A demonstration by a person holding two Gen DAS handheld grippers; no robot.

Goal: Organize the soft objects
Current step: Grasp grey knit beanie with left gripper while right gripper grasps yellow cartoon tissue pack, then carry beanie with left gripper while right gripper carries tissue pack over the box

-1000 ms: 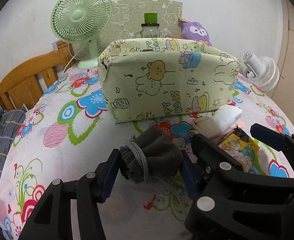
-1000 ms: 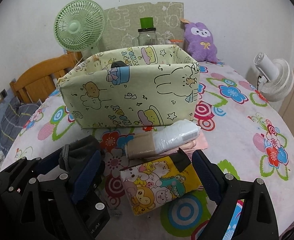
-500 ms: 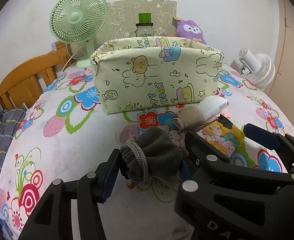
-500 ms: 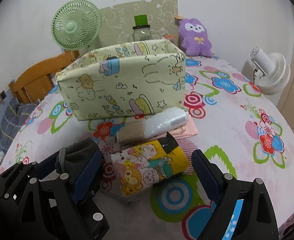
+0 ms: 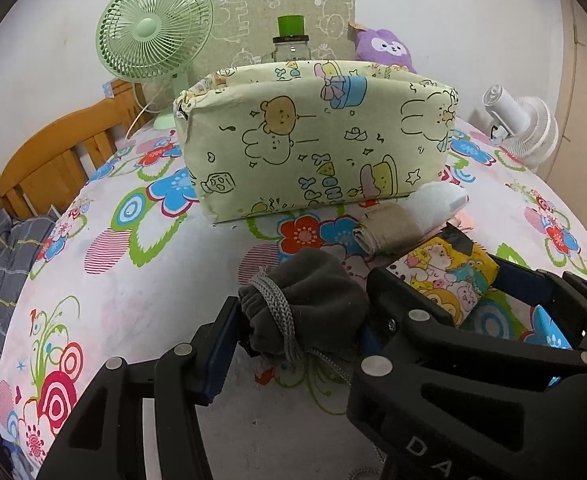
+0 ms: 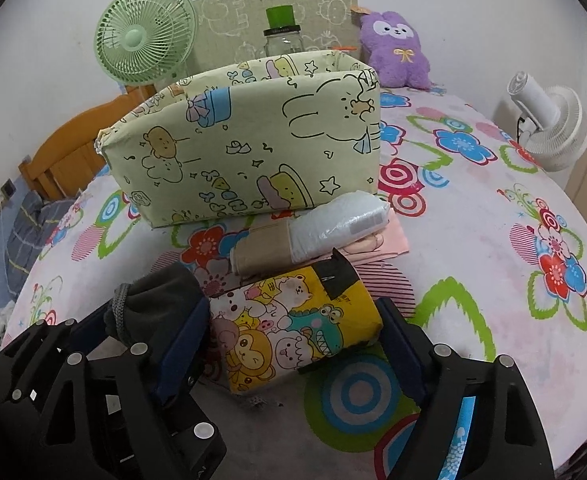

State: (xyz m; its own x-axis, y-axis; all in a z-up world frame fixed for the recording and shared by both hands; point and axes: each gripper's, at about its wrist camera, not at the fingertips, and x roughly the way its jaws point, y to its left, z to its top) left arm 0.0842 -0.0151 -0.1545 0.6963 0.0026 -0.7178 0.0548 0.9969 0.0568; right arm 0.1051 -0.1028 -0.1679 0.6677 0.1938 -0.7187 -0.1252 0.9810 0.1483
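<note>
My left gripper (image 5: 297,320) is shut on a dark grey drawstring pouch (image 5: 313,300), held near the table's front; the pouch also shows in the right wrist view (image 6: 161,300). My right gripper (image 6: 293,340) is open, its fingers on either side of a yellow cartoon-print packet (image 6: 293,328) lying on the cloth. The packet also shows in the left wrist view (image 5: 445,276). Behind it lie a beige-and-white roll (image 6: 313,236) and a pink folded cloth (image 6: 377,246). A pale green cartoon-print fabric box (image 6: 245,152) stands open-topped beyond them.
A green fan (image 6: 145,40), a glass jar with a green lid (image 6: 283,34) and a purple plush toy (image 6: 397,54) stand at the back. A white fan (image 6: 549,128) is at the right edge. A wooden chair (image 5: 57,160) is at the left.
Both grippers have pulled back from the fabric box. The right gripper has come down around the yellow packet. The left gripper still holds the pouch.
</note>
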